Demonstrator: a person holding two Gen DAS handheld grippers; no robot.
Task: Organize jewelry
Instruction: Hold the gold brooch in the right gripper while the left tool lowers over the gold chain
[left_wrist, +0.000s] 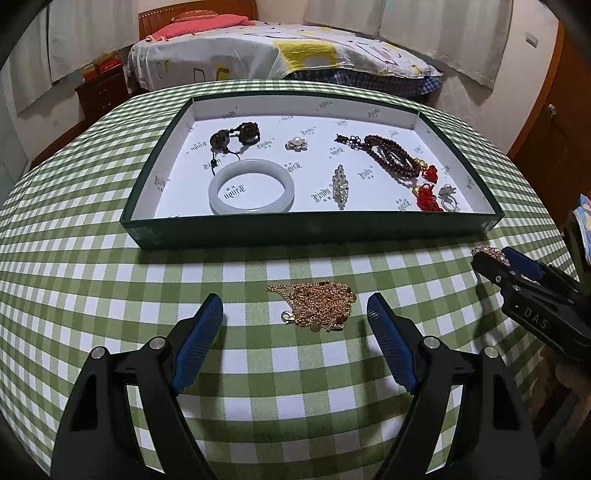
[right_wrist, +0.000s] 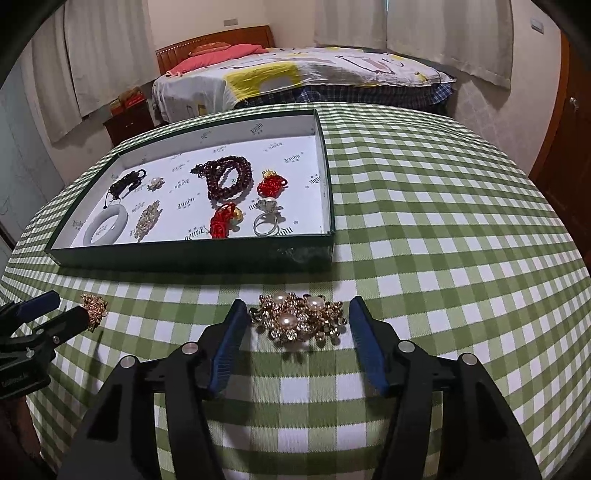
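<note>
— What colours does the table carry?
— The tablecloth (left_wrist: 110, 280) is checked green and white; the tray (left_wrist: 317, 230) is dark green outside, white inside with small dark print.
— And the jewelry?
— A gold chain (left_wrist: 317, 304), a gold brooch (right_wrist: 299, 321) with cream pearls, a pale grey-white bangle (left_wrist: 251, 188), dark red beads (left_wrist: 391, 155) (with bright red knots (left_wrist: 428, 192)).
— The finger pads (right_wrist: 225, 347)?
— Blue on black.

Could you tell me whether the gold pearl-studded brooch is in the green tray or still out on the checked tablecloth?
Out: the gold pearl-studded brooch lies on the checked tablecloth, in front of the green tray.
</note>
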